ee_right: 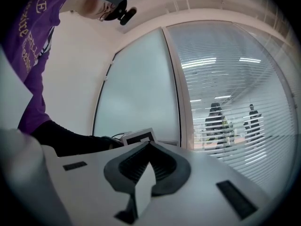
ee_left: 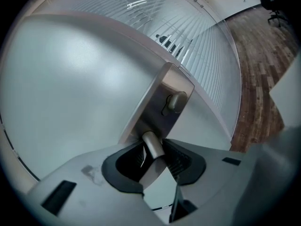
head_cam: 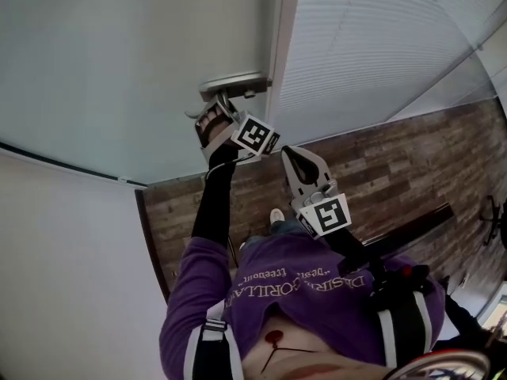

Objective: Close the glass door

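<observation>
**Left gripper on the handle, right gripper shut and idle**

We're at the glass door [head_cam: 119,62] now, its frosted pane filling the upper left of the head view. The left gripper [head_cam: 220,105] is up at the door handle [head_cam: 234,84], right by the door's edge, a black sleeve [head_cam: 214,204] stretching up behind it. From up here we can't see how the jaws sit.

The left gripper view settles it. The handle's round silver lever [ee_left: 151,144] runs straight between the left gripper's [ee_left: 155,149] dark ribbed pads, which are closed in on it from both sides. Above sits the steel handle plate [ee_left: 162,105] with a small knob [ee_left: 176,100]. That detail is lost in the head view.

The right gripper [head_cam: 289,155] hangs lower, away from the door, over the wood floor [head_cam: 380,172]. Its own view shows its jaws [ee_right: 148,161] pressed together with nothing between them.

That right gripper view gives us something more. We see the whole pane upright beside its white frame post [ee_right: 181,79]. People [ee_right: 216,121] are standing behind the slatted blinds [ee_right: 235,79] next door. The other views show the slats and no figures. We can't tell whether the door is fully latched.
</observation>
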`<state>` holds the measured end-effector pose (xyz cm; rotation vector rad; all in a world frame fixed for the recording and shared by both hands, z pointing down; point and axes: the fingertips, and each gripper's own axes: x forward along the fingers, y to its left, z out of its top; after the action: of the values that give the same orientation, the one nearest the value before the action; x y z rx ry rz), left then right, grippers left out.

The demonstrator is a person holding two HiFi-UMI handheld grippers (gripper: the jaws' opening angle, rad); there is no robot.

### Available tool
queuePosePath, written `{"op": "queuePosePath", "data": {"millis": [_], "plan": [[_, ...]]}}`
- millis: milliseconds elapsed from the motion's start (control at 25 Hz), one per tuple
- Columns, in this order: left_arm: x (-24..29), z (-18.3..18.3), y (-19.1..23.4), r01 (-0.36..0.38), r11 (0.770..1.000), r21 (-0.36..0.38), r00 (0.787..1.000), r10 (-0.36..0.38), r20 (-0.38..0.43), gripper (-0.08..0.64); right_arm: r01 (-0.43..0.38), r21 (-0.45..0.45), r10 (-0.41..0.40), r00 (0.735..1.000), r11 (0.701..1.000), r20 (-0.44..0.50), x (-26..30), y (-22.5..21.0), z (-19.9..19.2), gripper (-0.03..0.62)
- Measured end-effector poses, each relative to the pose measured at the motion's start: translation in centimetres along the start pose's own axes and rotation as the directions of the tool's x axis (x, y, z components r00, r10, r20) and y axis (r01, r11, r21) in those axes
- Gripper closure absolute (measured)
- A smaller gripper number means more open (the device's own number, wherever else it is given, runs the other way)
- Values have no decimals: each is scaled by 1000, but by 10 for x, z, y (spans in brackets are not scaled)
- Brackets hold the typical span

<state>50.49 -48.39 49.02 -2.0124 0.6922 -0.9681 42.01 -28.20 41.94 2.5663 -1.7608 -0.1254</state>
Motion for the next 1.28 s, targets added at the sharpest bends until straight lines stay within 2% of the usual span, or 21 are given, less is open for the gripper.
{"op": "queuePosePath", "data": {"millis": [440,720,1160,1280], "plan": [[-1,-1,4,-2,999,-37,1000,1,-18,445,-31,16,31,999,999,-6,-16,-12,-13,595],[47,24,15,47,998,-41,998,-48,-31,440,-30,58,32,999,998,-32,35,-36,-6,595],[50,23,13,70,996,-56,997,-71,-4,436,3,59,-2,1000,998,-16,53,-29,-5,595],[49,28,11,94,992,-80,996,-93,14,431,10,58,-9,1000,998,-18,56,-30,-7,595]]}}
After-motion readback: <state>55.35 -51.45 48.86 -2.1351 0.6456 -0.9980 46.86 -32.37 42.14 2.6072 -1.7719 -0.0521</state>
